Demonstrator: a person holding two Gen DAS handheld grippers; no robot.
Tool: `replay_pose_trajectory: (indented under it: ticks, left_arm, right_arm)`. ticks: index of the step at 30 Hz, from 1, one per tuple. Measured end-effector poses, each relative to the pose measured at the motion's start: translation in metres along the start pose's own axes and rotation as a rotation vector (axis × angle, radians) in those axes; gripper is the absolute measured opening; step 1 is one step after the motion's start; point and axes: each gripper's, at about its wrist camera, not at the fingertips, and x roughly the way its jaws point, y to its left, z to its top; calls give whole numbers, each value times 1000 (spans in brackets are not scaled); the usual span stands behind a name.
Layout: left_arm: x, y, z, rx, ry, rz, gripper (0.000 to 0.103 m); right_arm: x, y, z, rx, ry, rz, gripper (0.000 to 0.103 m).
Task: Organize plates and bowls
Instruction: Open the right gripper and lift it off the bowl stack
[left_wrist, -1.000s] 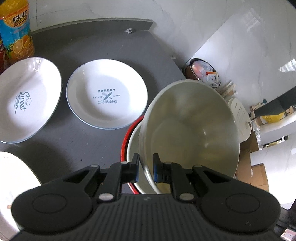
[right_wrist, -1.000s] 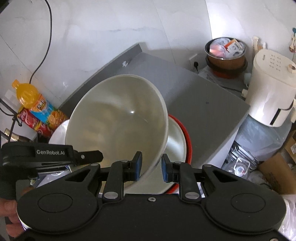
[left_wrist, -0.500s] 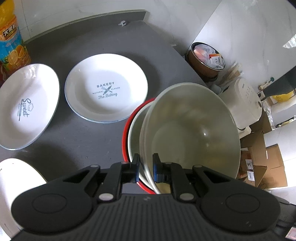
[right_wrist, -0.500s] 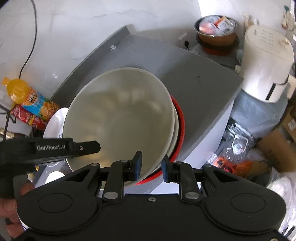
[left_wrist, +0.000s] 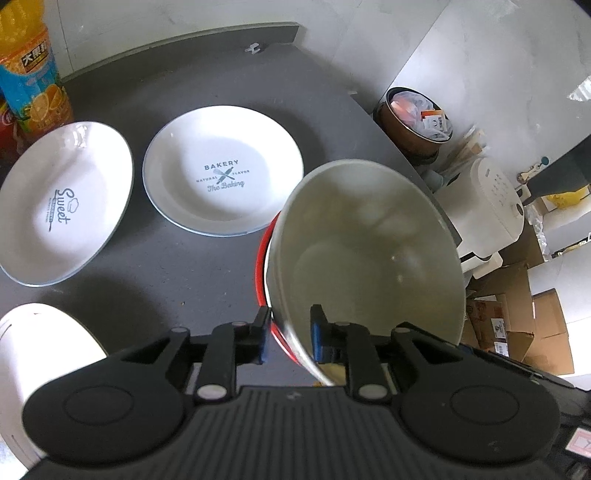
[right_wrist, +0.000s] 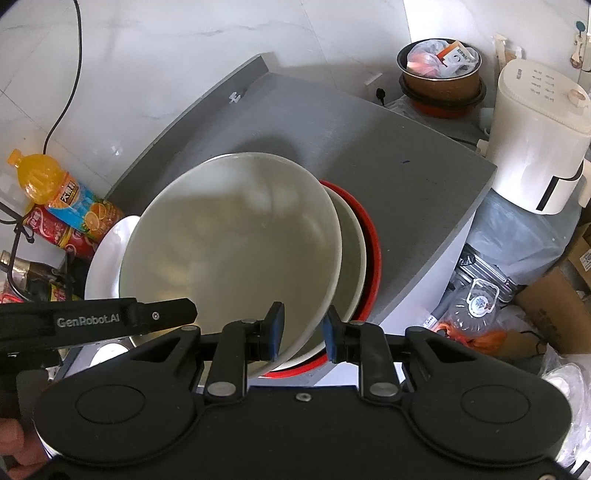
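Cream ceramic bowl, large and deep, tilts above a second cream bowl nested in a red-rimmed bowl near the right-hand edge of the dark grey surface. The left claw straddles the tilted bowl's near rim, one blue-padded finger outside the wall and one inside; a narrow gap shows beside the outer pad, and whether the pads actually pinch the rim cannot be told. The right claw straddles the rim from the other side, its jaws likewise set narrow about the wall, with contact unclear. The stack sits close to the surface's front corner, where the grey top drops off toward a white appliance and a brown pot lined with a plastic bag on the floor beyond. To the left of the stack lie a round white plate printed "BAKERY" and, beside it without touching, a white plate printed "Sweet"; a third white plate shows at the near left edge. Bare grey top remains between the plates and the stack and along the back edge. An orange drink bottle stands at the far left corner.
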Motion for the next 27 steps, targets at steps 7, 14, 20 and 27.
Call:
replay_pose_trajectory:
  ticks: [7, 14, 20, 27]
  left_arm:
    - [-25, 8, -4, -16, -38, -30, 36]
    - [-47, 32, -7, -59, -80, -13, 52]
    - [-65, 56, -11, -108, -110, 31, 62]
    - [-92, 93, -24, -157, -145, 89, 81]
  right_arm:
    - [-10, 4, -2, 7, -33, -9, 48]
    - [-23, 19, 0, -8, -70, -7, 52]
    - [-30, 48, 1, -76, -126, -40, 76]
    - [-31, 77, -4, -119, -121, 42, 88]
